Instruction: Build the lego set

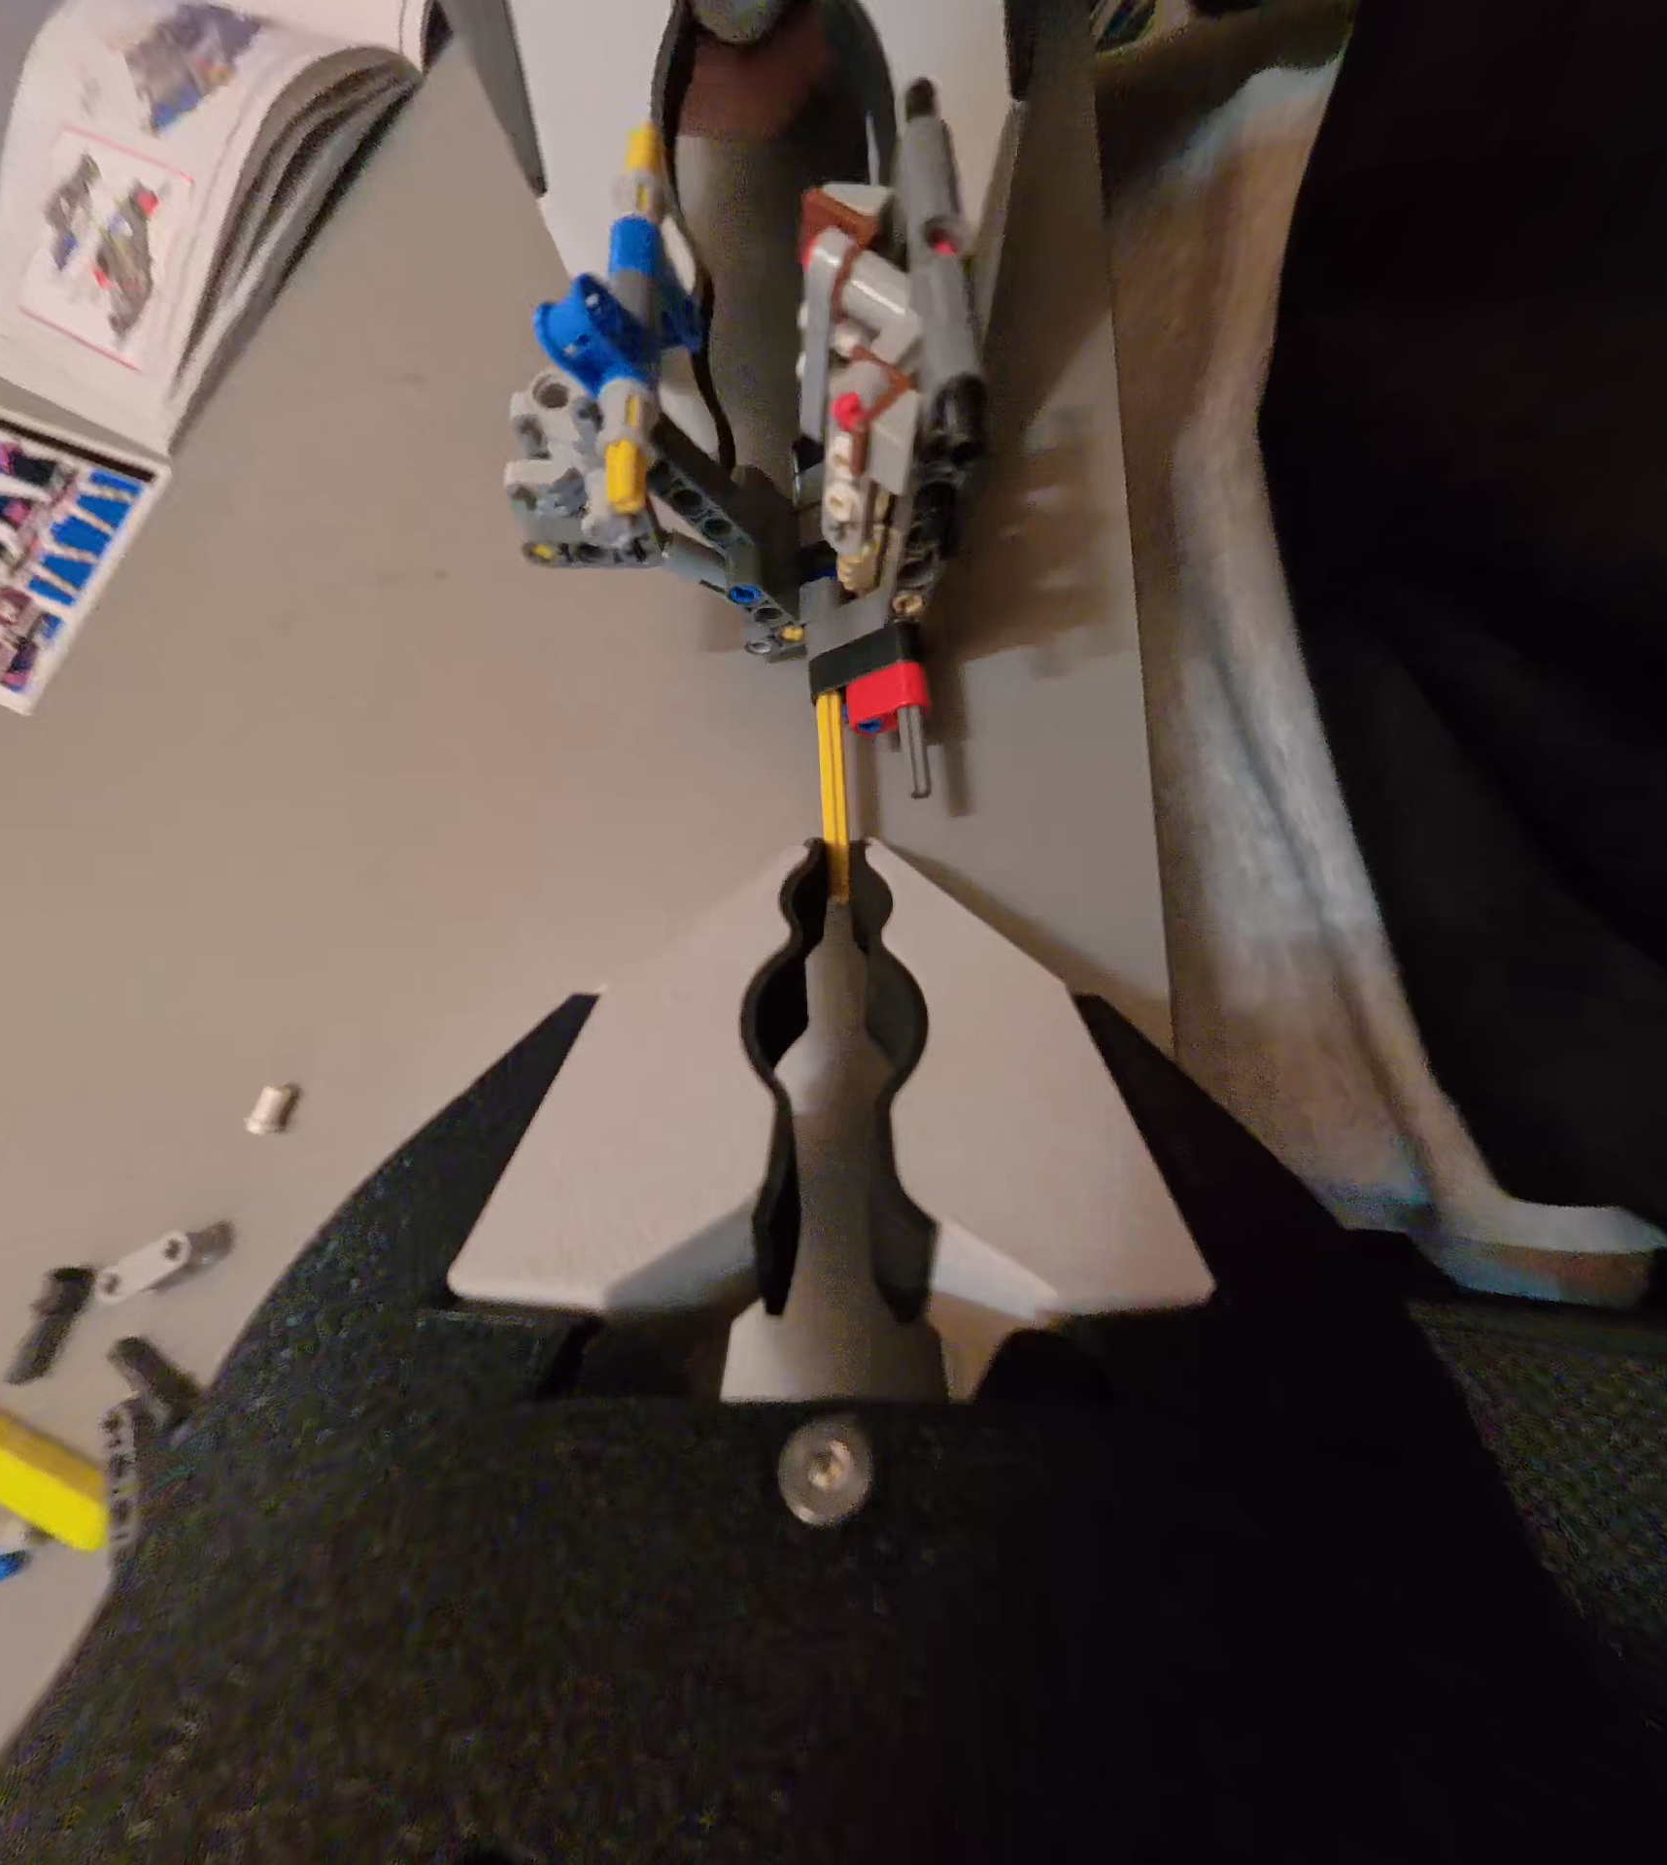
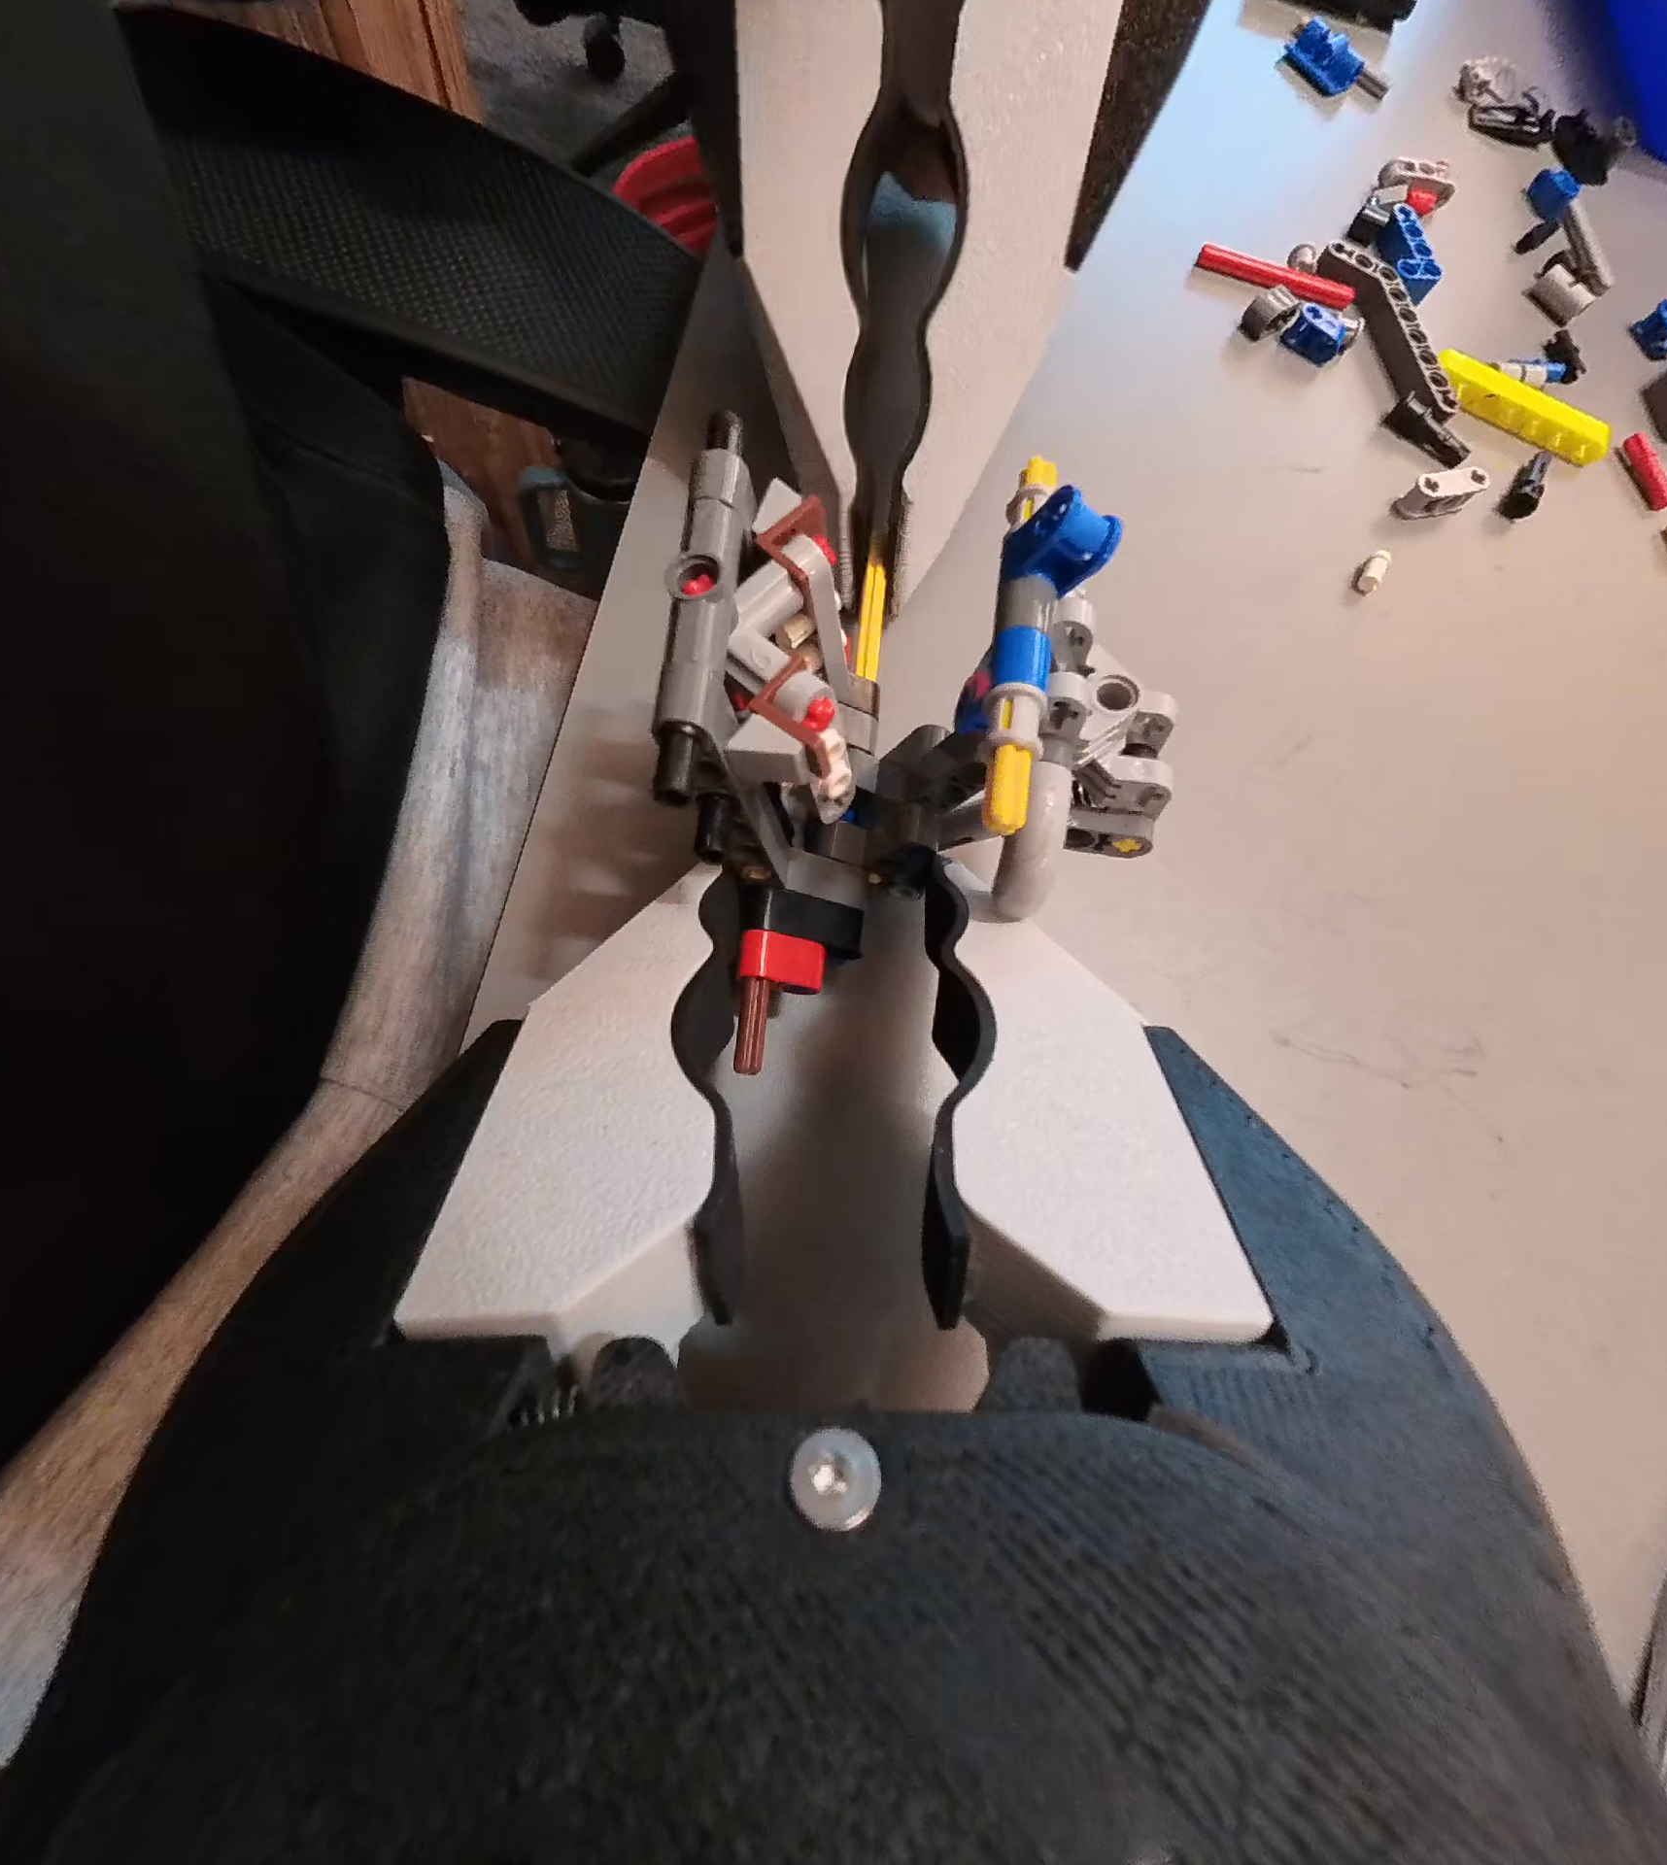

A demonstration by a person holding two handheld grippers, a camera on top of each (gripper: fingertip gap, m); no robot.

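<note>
The partly built lego model (image 1: 759,434), grey with blue, yellow, brown and red parts, hangs just above the grey table near its edge. My right gripper (image 2: 829,898) is shut on the model's black and grey end, next to a red block (image 2: 781,957). My left gripper (image 1: 840,870) is shut on the tip of a thin yellow axle (image 1: 831,777) that sticks out of the model's black end. In the right wrist view the left gripper (image 2: 875,535) comes in from the top, holding the same yellow axle (image 2: 872,616). The two grippers face each other.
An open instruction booklet (image 1: 163,202) and a sticker sheet (image 1: 12,565) lie on the table. Several loose pieces (image 2: 1395,303) lie scattered, among them a yellow beam (image 2: 1526,409) and a small white pin (image 1: 272,1108). The table edge (image 1: 1147,706) and a black chair (image 2: 355,252) are close by.
</note>
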